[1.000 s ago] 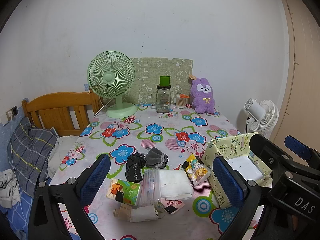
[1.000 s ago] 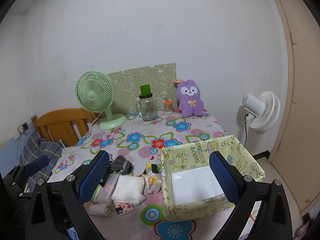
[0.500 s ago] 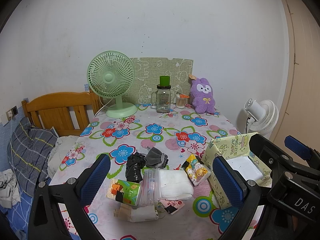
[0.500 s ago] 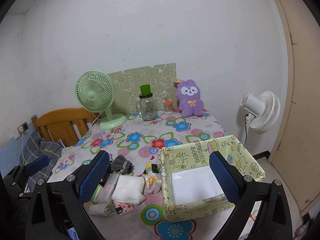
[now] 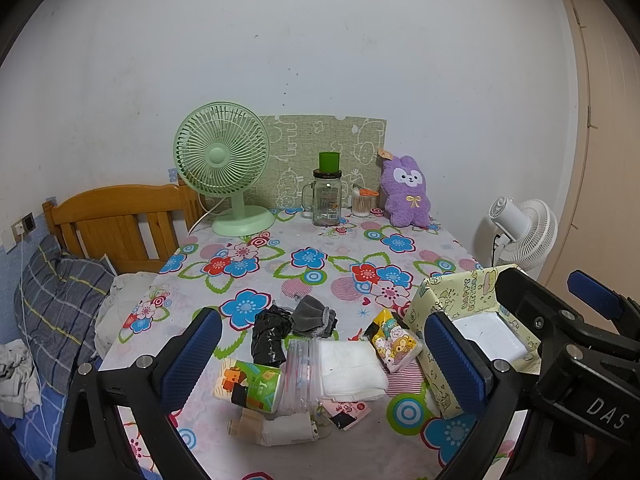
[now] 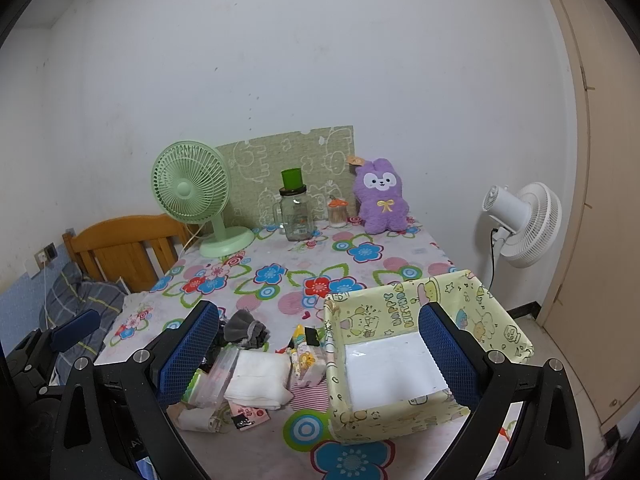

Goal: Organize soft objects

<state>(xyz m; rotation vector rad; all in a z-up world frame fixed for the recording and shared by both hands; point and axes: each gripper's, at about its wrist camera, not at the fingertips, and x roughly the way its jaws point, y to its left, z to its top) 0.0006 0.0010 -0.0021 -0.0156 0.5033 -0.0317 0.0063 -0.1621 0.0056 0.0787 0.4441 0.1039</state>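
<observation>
A pile of soft items lies at the table's near edge: a folded white cloth (image 5: 350, 368), a grey sock (image 5: 314, 320), a black bag (image 5: 268, 334), a cartoon tissue pack (image 5: 396, 344), a green printed pack (image 5: 250, 386) and a clear zip bag (image 5: 300, 376). A yellow cartoon box (image 6: 424, 356) stands open and empty to their right. My left gripper (image 5: 320, 364) is open above the pile. My right gripper (image 6: 320, 352) is open above the box's left wall. A purple plush rabbit (image 5: 404, 192) sits at the back.
A green desk fan (image 5: 224, 164), a glass jar with green lid (image 5: 326, 198) and a cotton swab cup (image 5: 362, 204) stand at the back by a patterned board. A wooden chair (image 5: 120, 220) and bedding are left; a white floor fan (image 6: 524, 224) is right.
</observation>
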